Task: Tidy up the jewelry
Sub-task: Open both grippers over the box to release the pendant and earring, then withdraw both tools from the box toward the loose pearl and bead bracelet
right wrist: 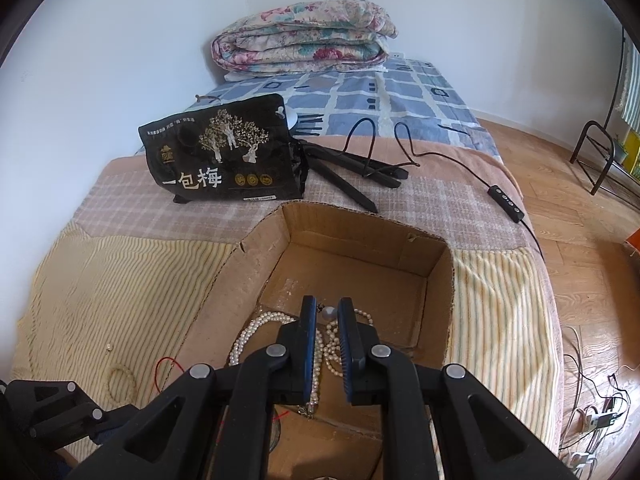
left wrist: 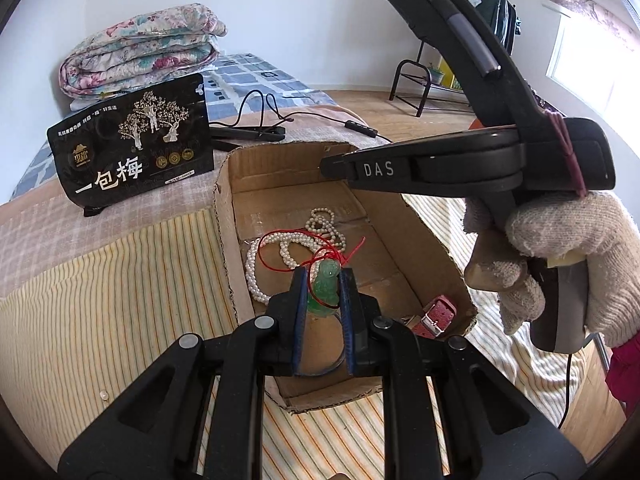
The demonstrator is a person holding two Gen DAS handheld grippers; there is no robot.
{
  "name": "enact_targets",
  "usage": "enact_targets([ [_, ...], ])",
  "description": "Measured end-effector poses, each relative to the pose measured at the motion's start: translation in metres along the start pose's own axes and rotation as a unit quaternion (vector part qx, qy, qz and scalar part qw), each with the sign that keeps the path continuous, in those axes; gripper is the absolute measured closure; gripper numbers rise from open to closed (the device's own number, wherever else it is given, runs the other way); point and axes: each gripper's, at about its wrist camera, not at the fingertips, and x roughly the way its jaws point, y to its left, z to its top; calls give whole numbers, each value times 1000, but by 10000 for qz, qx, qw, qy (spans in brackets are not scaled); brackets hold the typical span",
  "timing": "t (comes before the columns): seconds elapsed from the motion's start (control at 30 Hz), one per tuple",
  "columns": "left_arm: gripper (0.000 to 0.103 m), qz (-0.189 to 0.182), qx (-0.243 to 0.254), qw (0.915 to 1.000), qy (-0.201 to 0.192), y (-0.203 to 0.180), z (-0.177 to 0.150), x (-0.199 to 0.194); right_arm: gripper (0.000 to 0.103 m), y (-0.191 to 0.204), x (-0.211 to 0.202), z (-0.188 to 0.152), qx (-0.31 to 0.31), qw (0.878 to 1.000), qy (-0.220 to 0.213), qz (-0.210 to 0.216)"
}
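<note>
My left gripper [left wrist: 324,280] is shut on a green jade pendant [left wrist: 326,290] whose red cord [left wrist: 280,240] loops above it. It hangs over the open cardboard box [left wrist: 224,216]. White pearl strands [left wrist: 288,248] and a pink watch strap [left wrist: 438,314] lie on the box floor. In the right wrist view my right gripper [right wrist: 328,310] is shut on a small grey bead [right wrist: 329,313], low inside the box [right wrist: 360,220] and just above the pearl strands [right wrist: 256,332]. A gloved hand [left wrist: 560,256] holds the right gripper at the box's right side.
The box sits on a bed with a striped cloth [right wrist: 120,280]. Behind it stand a black snack bag [right wrist: 224,156], black tripod legs [right wrist: 352,184] and a cable with a controller [right wrist: 506,202]. A folded quilt [right wrist: 304,40] lies at the far end. A thin bracelet [right wrist: 122,380] rests on the cloth at left.
</note>
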Motion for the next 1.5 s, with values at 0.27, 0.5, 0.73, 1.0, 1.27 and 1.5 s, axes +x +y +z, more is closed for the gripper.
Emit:
enact_targets([
  [0.27, 89, 37, -7, 10000, -23, 1, -1, 2, 70, 2, 2, 1, 96, 9999, -65, 12],
  [0.5, 47, 121, 57, 9998, -111, 0, -2, 0, 31, -1, -4, 2, 167, 9995, -226, -120],
  [0.73, 46, 144, -75, 9999, -31, 4, -2, 0, 19, -1, -9, 2, 194, 9992, -280, -212],
  [1.0, 46, 135, -97, 9998, -53, 3, -5, -13, 16, 2, -21, 0, 155, 9990, -317, -277],
  [1.27, 46, 178, -60, 9998, -112, 8, -15, -44, 10, 13, -54, -4, 187, 9981, -510, -304],
  [1.5, 46, 326, -33, 9994, -109, 24, -30, -76, 2, 25, -81, -21, 209, 9967, -727, -283],
])
